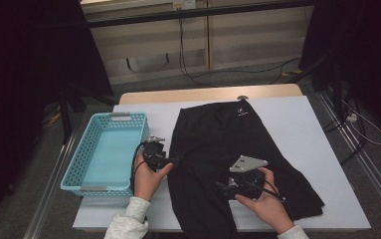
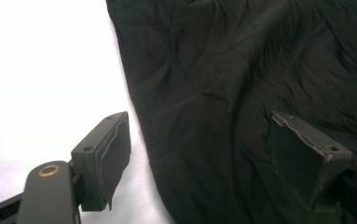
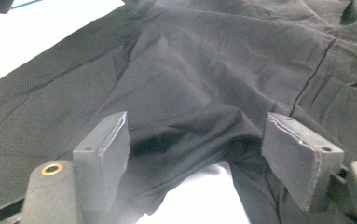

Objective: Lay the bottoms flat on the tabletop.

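The black garment's [image 1: 213, 149] near hem runs off the bottom picture edge, between the person's sleeves. The small white logo [image 1: 239, 114] near its far end is too tiny to read. Both forearms are cut off.

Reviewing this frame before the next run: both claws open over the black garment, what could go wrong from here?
1. The left claw straddles the black garment's edge; closing may catch only a thin fold, which could slip.
2. The right claw sits over a raised fold; it may grab several layers.
3. Uneven lifting may drag fabric against the blue basket.
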{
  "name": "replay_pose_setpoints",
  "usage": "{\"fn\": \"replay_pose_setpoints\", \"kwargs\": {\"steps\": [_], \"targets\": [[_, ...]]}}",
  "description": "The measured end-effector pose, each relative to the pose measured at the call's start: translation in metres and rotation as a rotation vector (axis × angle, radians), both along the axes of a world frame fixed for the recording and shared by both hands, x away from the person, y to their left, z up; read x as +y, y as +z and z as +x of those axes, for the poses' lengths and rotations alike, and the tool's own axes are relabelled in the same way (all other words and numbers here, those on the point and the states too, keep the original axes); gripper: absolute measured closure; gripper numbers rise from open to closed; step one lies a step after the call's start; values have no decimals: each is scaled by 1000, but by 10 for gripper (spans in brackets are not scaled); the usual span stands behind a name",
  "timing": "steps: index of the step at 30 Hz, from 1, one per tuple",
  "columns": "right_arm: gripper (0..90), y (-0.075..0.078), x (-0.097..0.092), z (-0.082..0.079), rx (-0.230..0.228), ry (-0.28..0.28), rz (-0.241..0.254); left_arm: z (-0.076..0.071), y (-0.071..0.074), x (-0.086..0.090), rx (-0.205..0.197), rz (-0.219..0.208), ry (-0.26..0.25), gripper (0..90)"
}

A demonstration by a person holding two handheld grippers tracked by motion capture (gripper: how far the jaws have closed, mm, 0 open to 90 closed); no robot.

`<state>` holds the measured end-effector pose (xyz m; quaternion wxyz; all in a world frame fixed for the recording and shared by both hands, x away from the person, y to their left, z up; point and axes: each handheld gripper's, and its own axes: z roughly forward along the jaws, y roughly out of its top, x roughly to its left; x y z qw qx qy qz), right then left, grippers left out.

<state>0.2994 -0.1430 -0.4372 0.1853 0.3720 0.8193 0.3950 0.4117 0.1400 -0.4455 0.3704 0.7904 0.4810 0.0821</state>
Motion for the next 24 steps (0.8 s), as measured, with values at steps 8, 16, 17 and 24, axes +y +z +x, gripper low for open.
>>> {"fn": "replay_pose_setpoints", "kwargs": {"steps": [8, 16, 17, 24], "targets": [[209, 3, 1, 11, -6, -15, 24, -8, 3, 5, 3, -13, 3, 221], [196, 4, 12, 26, -1, -6, 17, -22, 7, 8, 6, -22, -4, 215], [191, 4, 13, 28, -5, -6, 14, -23, 7, 8, 0, -18, -1, 215], [162, 2, 22, 44, -9, -2, -8, -29, 6, 10, 9, -23, -8, 210]]}}
